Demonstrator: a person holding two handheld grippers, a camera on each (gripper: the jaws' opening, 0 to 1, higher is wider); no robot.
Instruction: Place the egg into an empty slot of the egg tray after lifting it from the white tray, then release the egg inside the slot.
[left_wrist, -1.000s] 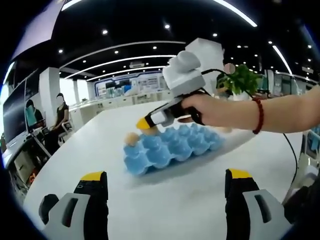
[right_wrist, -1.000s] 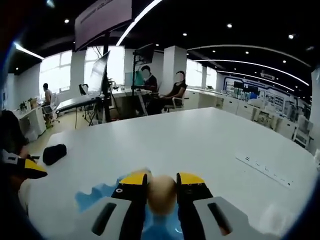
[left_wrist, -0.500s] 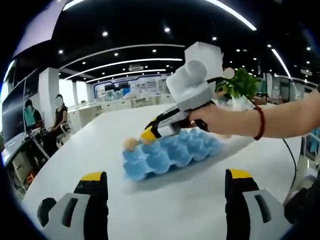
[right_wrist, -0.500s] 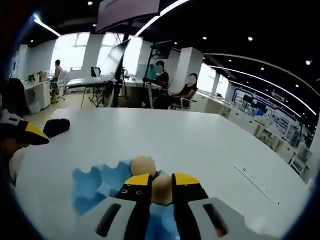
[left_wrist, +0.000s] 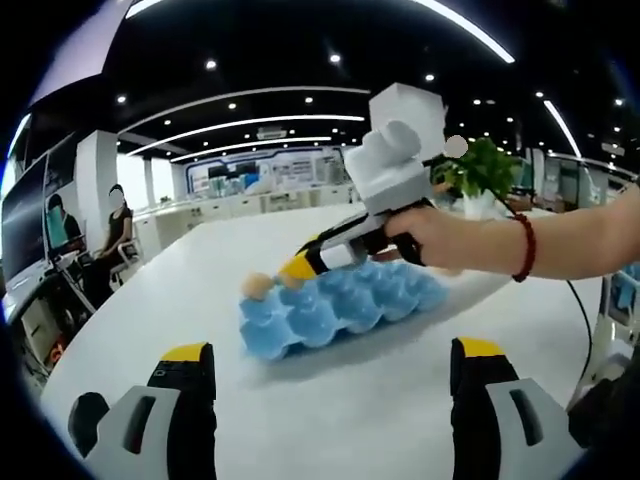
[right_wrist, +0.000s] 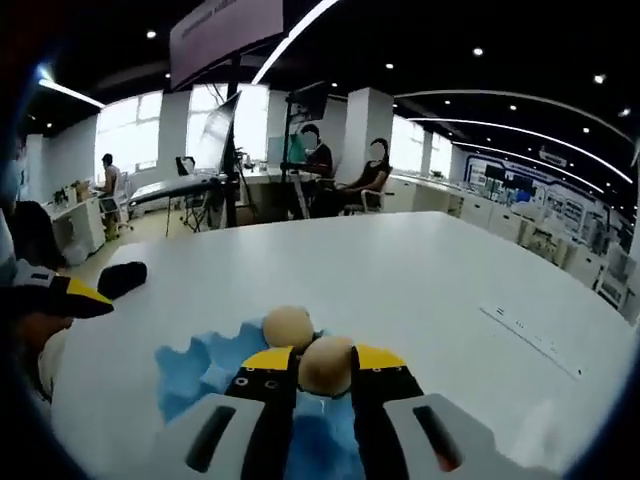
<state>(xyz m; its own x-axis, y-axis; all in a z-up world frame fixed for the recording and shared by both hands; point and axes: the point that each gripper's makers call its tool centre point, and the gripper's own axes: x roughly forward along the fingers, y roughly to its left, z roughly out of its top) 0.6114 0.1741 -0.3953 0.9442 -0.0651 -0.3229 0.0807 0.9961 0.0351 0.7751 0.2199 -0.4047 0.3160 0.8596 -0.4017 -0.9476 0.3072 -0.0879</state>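
A blue egg tray (left_wrist: 335, 305) lies on the white table, with one tan egg (left_wrist: 256, 286) in its far-left corner slot. My right gripper (left_wrist: 297, 268), held by a hand, reaches over the tray's left end. In the right gripper view that gripper (right_wrist: 325, 366) is shut on a second tan egg (right_wrist: 326, 362), just above the blue egg tray (right_wrist: 205, 368) and right beside the seated egg (right_wrist: 288, 326). My left gripper (left_wrist: 330, 360) hovers in front of the tray, jaws wide apart with nothing between them.
A potted green plant (left_wrist: 483, 165) stands behind the tray. A dark object (right_wrist: 124, 279) lies on the table's far left. The left gripper's yellow tip (right_wrist: 75, 293) enters at left. Seated people (right_wrist: 370, 178) and desks fill the background.
My right gripper carried the egg lower and toward the tray's left end, now next to the seated egg. My left gripper stayed open and about still.
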